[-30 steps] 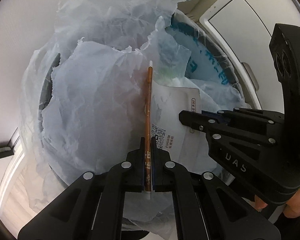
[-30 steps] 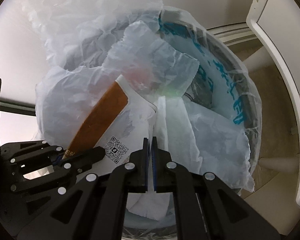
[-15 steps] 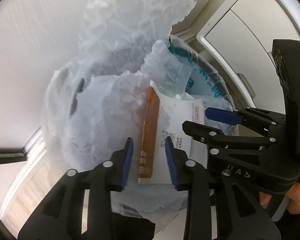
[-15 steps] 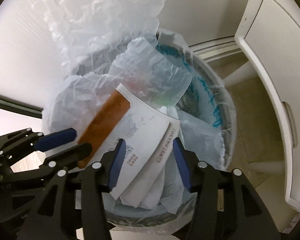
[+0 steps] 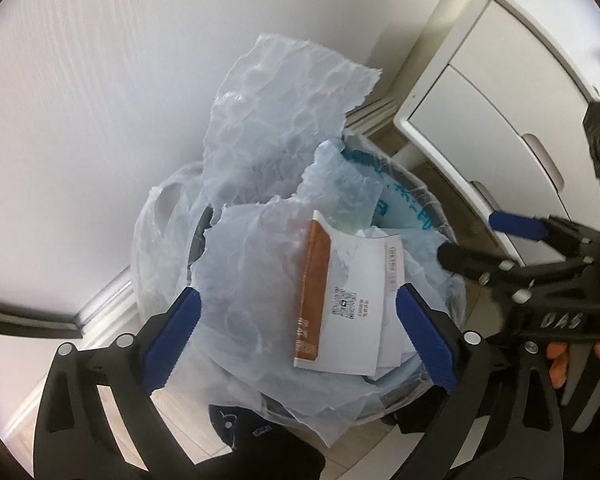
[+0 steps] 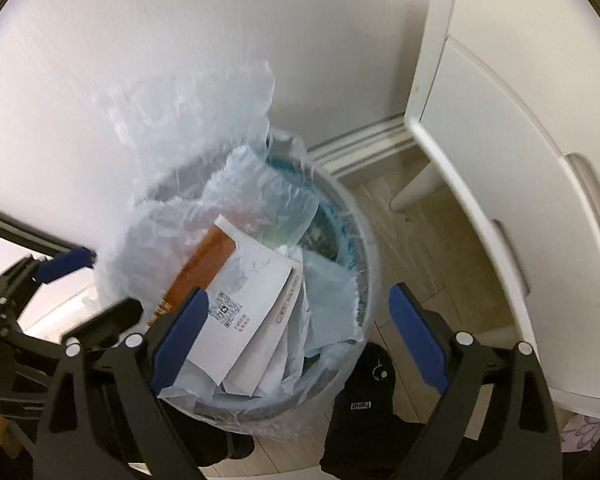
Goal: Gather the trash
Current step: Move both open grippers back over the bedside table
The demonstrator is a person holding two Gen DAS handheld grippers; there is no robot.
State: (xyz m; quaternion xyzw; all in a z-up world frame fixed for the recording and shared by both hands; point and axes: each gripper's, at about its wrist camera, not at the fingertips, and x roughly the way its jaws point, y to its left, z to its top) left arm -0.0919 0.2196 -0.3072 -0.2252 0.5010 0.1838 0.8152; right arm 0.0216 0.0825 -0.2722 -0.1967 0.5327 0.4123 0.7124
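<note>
the step in hand looks like the end of a drop into the bin (image 6: 366, 280), a round pail lined with a thin clear bag (image 5: 284, 112) that stands on the floor against the wall, near a white cabinet (image 6: 512, 184); the bag's loose edges rise ragged above the rim, and the trash sits in its mouth. on top lies a white envelope with an orange band (image 5: 340, 292), resting aslant on other papers (image 6: 276, 360) and touched by neither tool. the left gripper (image 5: 298, 336) hangs above the bin with its blue pads spread wide and nothing between them; the right gripper (image 6: 298, 336) is likewise released, wide and empty, both angled down at the opening. by my judgement the next move calls for lifting both tools clear without snagging the flimsy liner, then seeking further trash
</note>
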